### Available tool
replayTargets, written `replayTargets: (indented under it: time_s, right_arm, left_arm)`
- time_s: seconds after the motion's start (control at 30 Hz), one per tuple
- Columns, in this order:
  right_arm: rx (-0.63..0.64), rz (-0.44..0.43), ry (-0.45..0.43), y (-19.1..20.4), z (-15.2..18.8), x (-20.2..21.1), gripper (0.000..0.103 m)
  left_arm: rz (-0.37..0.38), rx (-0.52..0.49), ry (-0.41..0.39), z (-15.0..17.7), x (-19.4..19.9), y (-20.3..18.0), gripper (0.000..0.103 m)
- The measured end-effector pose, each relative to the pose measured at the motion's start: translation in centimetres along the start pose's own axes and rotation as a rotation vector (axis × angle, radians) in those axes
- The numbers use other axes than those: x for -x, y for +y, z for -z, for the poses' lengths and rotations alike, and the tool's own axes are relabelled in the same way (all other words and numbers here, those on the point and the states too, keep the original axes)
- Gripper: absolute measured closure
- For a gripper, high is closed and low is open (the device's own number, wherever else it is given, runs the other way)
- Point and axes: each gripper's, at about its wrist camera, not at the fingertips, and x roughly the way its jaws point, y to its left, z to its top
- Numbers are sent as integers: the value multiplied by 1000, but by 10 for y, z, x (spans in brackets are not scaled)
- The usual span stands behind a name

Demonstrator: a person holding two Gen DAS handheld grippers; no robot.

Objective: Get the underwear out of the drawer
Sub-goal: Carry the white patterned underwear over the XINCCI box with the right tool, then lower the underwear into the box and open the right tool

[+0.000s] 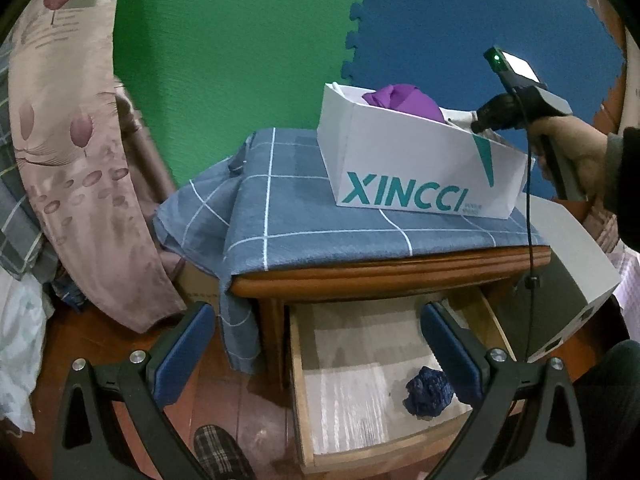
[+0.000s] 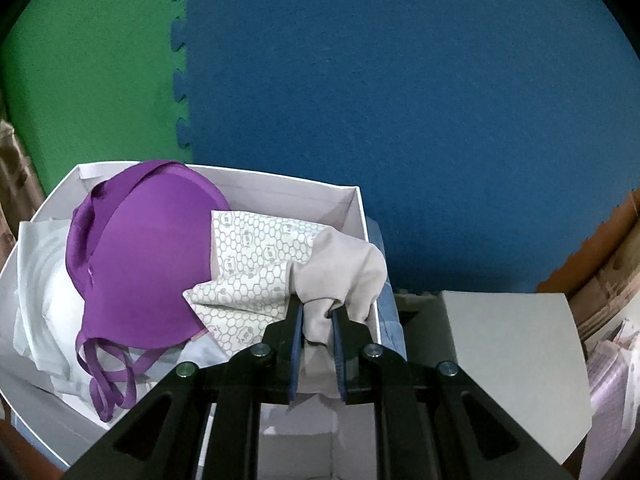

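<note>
One dark-blue crumpled underwear piece (image 1: 430,391) lies at the open wooden drawer's (image 1: 304,400) right side, nearest my wide-open, empty left gripper (image 1: 318,350); my right gripper (image 2: 316,312) pinches grey cloth (image 2: 344,276) over the white cardboard box (image 1: 400,168).

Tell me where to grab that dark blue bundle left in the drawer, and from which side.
Take the blue bundle across its raised middle, coming from above with the open left gripper. It lies crumpled on the open drawer floor near the right wall, so a side approach looks cramped; the top is clear.
</note>
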Motion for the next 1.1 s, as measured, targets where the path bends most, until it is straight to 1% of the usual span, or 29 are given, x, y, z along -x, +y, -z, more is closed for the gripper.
replayTargets:
  time_s: [0.33,0.47,0.57,0.67,0.7,0.73,0.77,0.8,0.83,0.87,0.9,0.93,1.0,1.07,1.1]
  right_arm:
    - [7,-27,49,1,2,-18,90]
    - [38,-7,53,7,2,-24,90]
    - [38,-2,53,9,1,-25,89]
    - [85,12,62,19,3,-25,85]
    - [88,6,55,20,3,-22,78]
    - [87,-10,31,20,3,-14,74]
    - [87,-24,-1,19,3,-6,74]
    - [84,-25,-50,16,4,8,74]
    - [69,-8,-124,11,5,30,72]
    - [51,-3,-188,5,8,50,69]
    - [30,-26,-263,-3,13,74,56]
    - [13,-63,-333,-12,24,100,39]
    - [6,-110,-438,-30,57,142,25]
    - [37,-134,-461,-40,92,158,25]
    - [51,-128,-468,-44,112,162,25]
  left_arm:
    - [-3,-10,25,1,-7,-4,1]
    - [-4,-14,31,0,-10,-6,1]
    - [-4,-15,31,0,-11,-6,1]
    - [-17,-28,28,1,-12,-7,1]
    - [-24,-35,28,2,-14,-7,1]
    - [-33,-46,29,4,-15,-8,1]
    - [-36,-51,30,5,-17,-9,1]
    - [-38,-58,33,7,-18,-10,1]
    - [-36,-66,39,9,-20,-10,1]
    - [-32,-71,44,11,-20,-11,1]
    - [-24,-76,53,13,-22,-13,1]
    - [-10,-92,64,16,-23,-15,1]
    - [16,-142,89,22,-26,-26,1]
    - [45,-203,112,28,-29,-40,1]
    - [66,-238,125,33,-30,-48,1]
